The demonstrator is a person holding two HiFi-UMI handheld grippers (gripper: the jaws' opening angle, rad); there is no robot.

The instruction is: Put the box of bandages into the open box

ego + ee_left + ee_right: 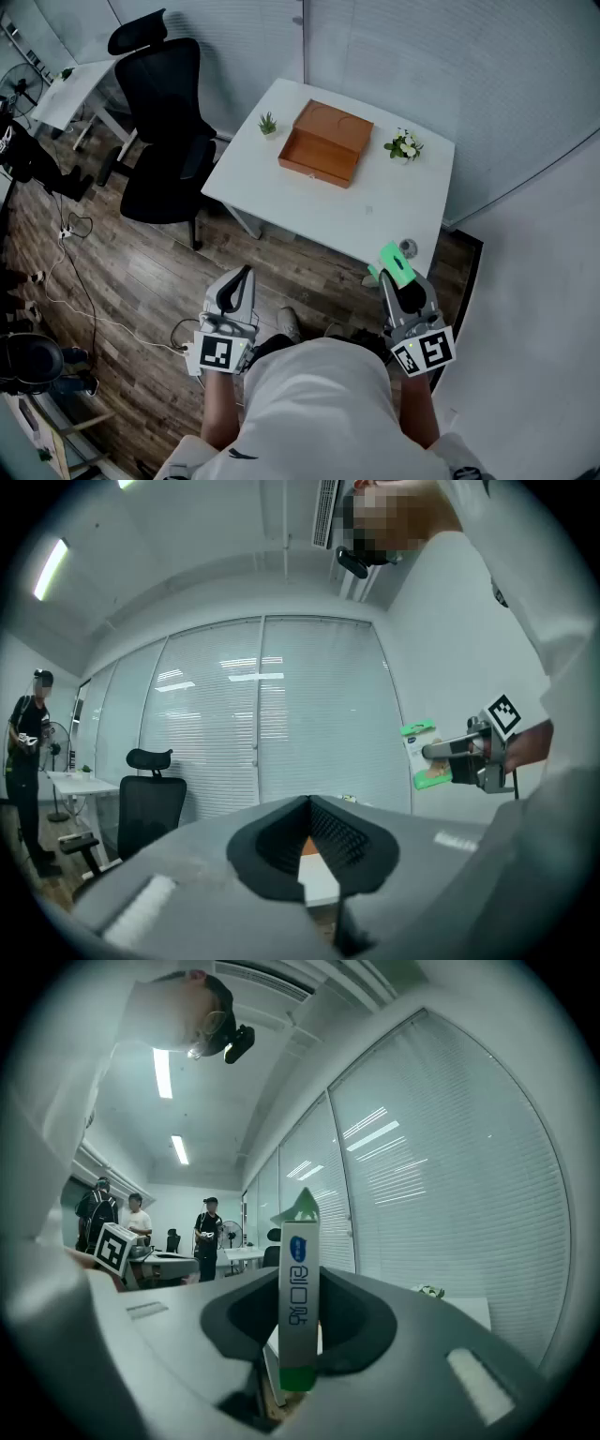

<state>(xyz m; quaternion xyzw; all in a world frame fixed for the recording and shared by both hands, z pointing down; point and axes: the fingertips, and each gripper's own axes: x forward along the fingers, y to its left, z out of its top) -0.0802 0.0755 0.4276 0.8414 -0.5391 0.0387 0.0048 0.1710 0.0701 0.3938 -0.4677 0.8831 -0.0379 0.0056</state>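
The open wooden box [323, 145] lies on the white table [375, 211], its lid leaning back behind the tray. My right gripper [395, 278] hovers off the table's near right corner, shut on the green-and-white box of bandages [396, 264]. In the right gripper view the bandage box [300, 1293] stands upright, edge-on, between the pads. It also shows in the left gripper view, where the bandage box [421, 755] sticks out of the right gripper [442, 752]. My left gripper [246, 274] hangs over the floor short of the table, jaws together and empty.
A small potted plant [268, 123] and a flower pot [404, 145] flank the wooden box. A small round object [407, 247] sits near the table's front right corner. A black office chair [164, 141] stands left of the table. Cables lie on the wood floor; people stand far off.
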